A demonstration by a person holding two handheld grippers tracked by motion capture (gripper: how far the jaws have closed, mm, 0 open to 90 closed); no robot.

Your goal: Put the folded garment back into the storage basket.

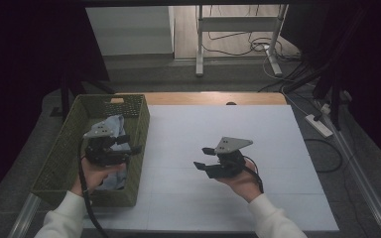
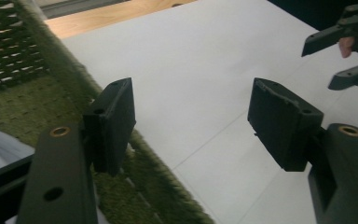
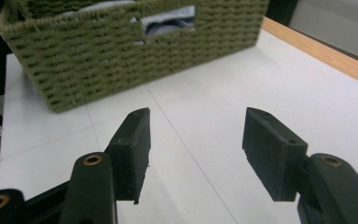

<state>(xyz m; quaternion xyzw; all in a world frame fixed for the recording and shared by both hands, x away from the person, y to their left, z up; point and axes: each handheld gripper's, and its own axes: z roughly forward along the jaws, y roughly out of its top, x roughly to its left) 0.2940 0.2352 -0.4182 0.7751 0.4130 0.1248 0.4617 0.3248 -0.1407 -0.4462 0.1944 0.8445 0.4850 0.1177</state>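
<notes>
Standing at the left edge of the white table top [image 1: 218, 144]: one olive-green woven basket [image 1: 69, 148], rectangular, with a cut-out handle slot in its end wall, and a pale blue-grey cloth [image 1: 115, 125] lying bunched inside it. Left gripper [image 1: 129, 145]: held over the basket's interior, beside the wall that faces the middle of the table, jaws pointing across that wall toward the table; the person's left hand [image 1: 95, 173] wraps its body from below, partly over the cloth. In the left gripper view its two black pads [image 2: 116, 121] stand wide apart with only air between them, the basket rim [image 2: 149, 158] passing under the gap and a fold of cloth showing at the lower left; the pads press on nothing and grasp nothing. Right gripper [image 1: 204, 157]: held above the bare middle of the table top, well apart from the basket, jaws pointing toward it, grey three-cornered plate uppermost, the right hand [image 1: 242, 181] cupping it from beneath. In the right gripper view its pads [image 3: 137, 149] are likewise parted, released, the gap showing only white surface; the basket's woven wall stands beyond, the blue-grey cloth visible through the handle slot [image 3: 170, 21]. Neither gripper touches the cloth or the basket as far as the views let one tell. A wooden strip [image 1: 213, 98] borders the table's far side.
</notes>
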